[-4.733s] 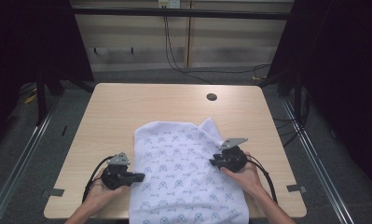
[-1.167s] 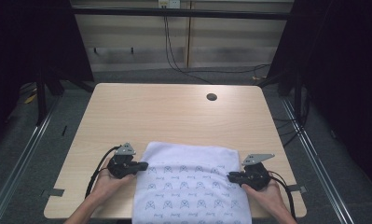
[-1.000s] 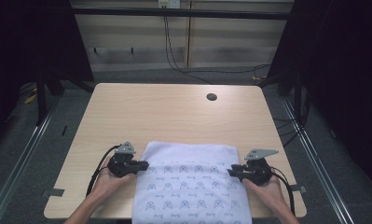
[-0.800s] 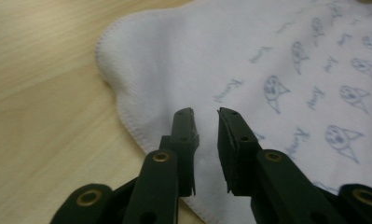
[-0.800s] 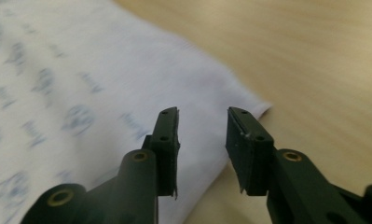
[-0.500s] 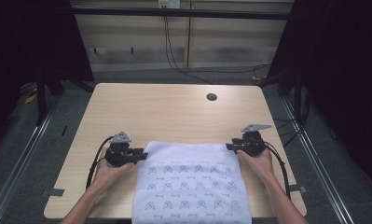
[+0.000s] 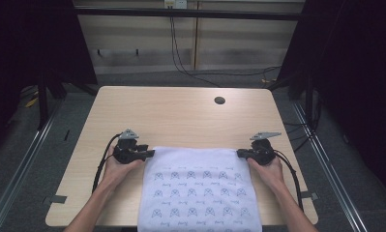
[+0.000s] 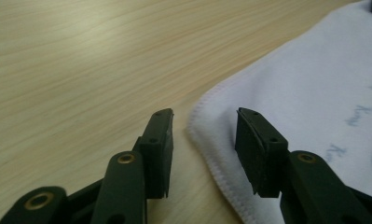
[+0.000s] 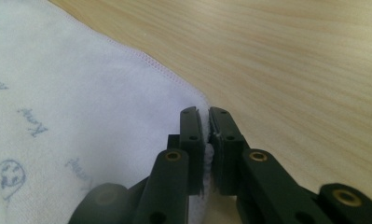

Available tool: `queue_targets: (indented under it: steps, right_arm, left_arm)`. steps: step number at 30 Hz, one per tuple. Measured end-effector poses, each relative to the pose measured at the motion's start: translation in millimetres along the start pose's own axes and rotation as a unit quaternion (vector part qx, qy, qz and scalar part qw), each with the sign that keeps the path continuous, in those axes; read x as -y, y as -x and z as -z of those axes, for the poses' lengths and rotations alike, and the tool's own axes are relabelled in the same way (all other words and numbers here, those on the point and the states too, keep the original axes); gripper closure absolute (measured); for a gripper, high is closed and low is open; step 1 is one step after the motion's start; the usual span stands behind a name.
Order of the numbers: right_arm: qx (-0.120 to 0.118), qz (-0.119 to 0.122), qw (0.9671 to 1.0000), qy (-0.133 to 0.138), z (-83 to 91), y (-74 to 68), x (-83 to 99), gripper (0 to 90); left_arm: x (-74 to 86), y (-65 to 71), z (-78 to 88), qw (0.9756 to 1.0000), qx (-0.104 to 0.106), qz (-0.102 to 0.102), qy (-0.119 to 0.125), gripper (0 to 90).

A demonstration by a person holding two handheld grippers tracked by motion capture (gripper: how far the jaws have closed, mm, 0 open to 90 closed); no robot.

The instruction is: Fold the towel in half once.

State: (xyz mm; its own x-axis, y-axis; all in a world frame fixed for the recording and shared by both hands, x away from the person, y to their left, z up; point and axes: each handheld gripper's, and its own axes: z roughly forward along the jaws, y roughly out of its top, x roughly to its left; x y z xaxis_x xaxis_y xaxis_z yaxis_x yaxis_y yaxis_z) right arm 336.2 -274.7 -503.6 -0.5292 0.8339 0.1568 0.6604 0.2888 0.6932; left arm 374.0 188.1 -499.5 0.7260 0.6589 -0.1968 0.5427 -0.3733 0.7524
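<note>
Cloth (image 7: 199, 186) corner pinched in right jaws, other corner between open left jaws

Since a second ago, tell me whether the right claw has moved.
Yes. The right claw has moved up the light wooden table, toward the dark round hole, and now pinches the far right corner of the white patterned cloth.

I see a light wooden bench (image 7: 181, 116) with a dark round hole (image 7: 219, 100) near its far edge, and cables (image 7: 181, 53) trailing behind it.
</note>
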Motion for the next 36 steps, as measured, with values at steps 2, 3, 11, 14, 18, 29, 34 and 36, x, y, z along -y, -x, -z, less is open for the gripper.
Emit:
queue_targets:
  steps: [2, 3, 11, 14, 18, 29, 34, 36]
  right_arm:
    - [-0.004, -0.003, 1.0, 0.001, -0.2, 1.3, 0.0, 86.4]
    - [-0.004, -0.004, 1.0, 0.001, -0.2, 1.5, 0.0, 86.4]
    - [-0.011, -0.004, 0.9999, 0.001, 0.5, -1.7, -0.6, 87.0]
    - [-0.033, -0.013, 0.9991, 0.021, 7.6, -6.2, -5.4, 87.5]
    - [-0.061, -0.018, 0.9968, 0.047, 17.1, -10.2, -12.9, 87.6]
    - [-0.078, -0.008, 0.9908, 0.11, 48.6, -13.6, -63.3, 87.7]
    - [-0.064, 0.006, 0.9872, 0.146, 66.9, -7.3, -104.4, 87.7]
    - [-0.058, 0.01, 0.9858, 0.157, 74.3, -4.5, -120.0, 87.7]
  left_arm:
    - [0.1, 2.3, -3.3, 0.9999, 0.006, -0.006, -0.01, 53.2]
    - [1.0, 4.4, -6.2, 0.9998, 0.003, -0.009, -0.016, 52.5]
    - [0.8, 18.2, -12.5, 0.9985, 0.011, -0.041, -0.035, 81.1]
    - [0.9, 13.0, -7.7, 0.9991, 0.033, -0.019, -0.017, 86.5]
    - [-3.1, 7.2, 6.6, 0.9977, 0.062, 0.006, 0.026, 86.7]
    - [-43.7, -5.8, 46.3, 0.9958, 0.036, 0.001, 0.084, 86.7]
    - [-83.0, -16.1, 66.8, 0.9906, 0.014, 0.007, 0.136, 86.7]
    - [-103.1, -18.6, 75.9, 0.9889, 0.012, 0.006, 0.148, 86.8]
